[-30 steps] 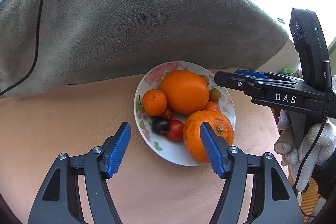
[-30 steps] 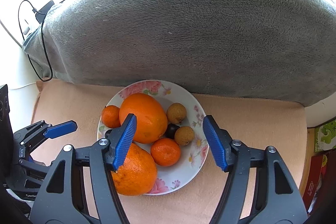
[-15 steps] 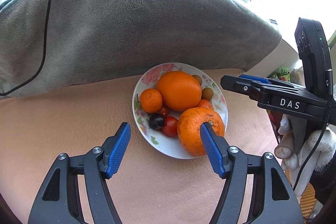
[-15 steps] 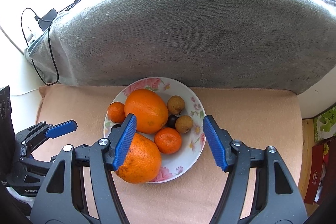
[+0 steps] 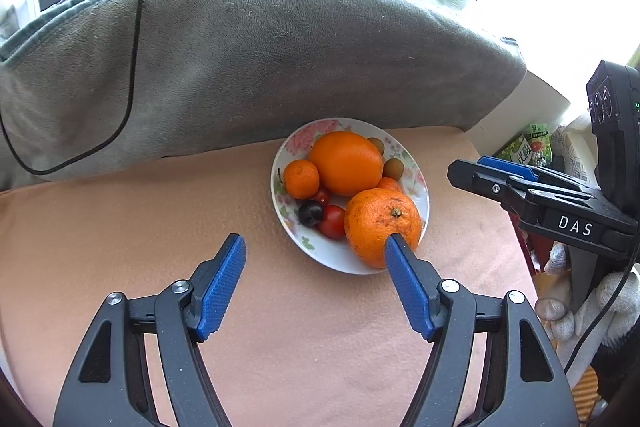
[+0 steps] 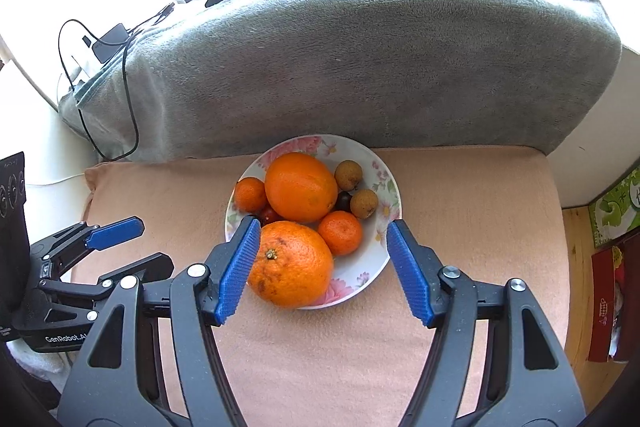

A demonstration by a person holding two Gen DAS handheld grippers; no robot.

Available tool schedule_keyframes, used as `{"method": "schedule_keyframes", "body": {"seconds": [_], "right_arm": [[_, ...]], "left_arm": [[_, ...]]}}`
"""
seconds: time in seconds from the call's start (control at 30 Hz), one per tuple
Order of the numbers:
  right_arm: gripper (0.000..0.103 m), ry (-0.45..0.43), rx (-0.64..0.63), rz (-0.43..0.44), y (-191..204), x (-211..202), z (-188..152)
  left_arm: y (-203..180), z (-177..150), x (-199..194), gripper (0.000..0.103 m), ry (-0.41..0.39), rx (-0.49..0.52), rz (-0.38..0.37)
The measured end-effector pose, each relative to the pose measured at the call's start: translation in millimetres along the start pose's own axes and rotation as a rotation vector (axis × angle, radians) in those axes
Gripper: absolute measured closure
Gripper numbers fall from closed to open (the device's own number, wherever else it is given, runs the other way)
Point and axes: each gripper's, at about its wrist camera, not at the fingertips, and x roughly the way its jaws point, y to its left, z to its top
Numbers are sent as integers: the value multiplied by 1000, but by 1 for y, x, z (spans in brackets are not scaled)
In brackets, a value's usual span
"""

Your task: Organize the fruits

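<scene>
All fruits [image 6: 301, 187] piled on plate [image 6: 390, 183]; nothing left outside; left gripper [image 5: 314, 267] opening, empty; right gripper [image 6: 322, 255] spread, empty.

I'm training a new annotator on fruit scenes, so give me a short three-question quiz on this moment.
1. True or false: the plate holds only oranges.
2. Multiple choice: where on the plate does the rough orange with the stem lie? A) at the rim nearest the cameras B) against the grey blanket C) off the plate, on the peach cloth
3. Fill in: the right gripper holds ____ between its jaws.

Key
1. False: two brown longans, small tangerines, a red tomato and a dark fruit lie there too.
2. A
3. nothing
</scene>
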Motion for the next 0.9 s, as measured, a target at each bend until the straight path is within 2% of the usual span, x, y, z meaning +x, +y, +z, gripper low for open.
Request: {"method": "schedule_keyframes", "body": {"seconds": [0.1,0.23,0.4,0.67,0.9], "right_arm": [[35,-8,16,-1,5,-7,-8],[35,-20,20,-14,12,-21,-17],[35,-39,29,-25,18,-39,-30],[35,-61,78,-18,19,-66,-52],[35,-85,86,-6,24,-86,-64]], "left_arm": [[0,-4,-14,21,-21,-11,-11],[-5,-9,-32,21,-45,5,4],[-13,-19,-48,21,-33,11,33],[-26,-33,-78,21,-54,-11,74],[-33,-44,-102,21,-77,-1,65]]}}
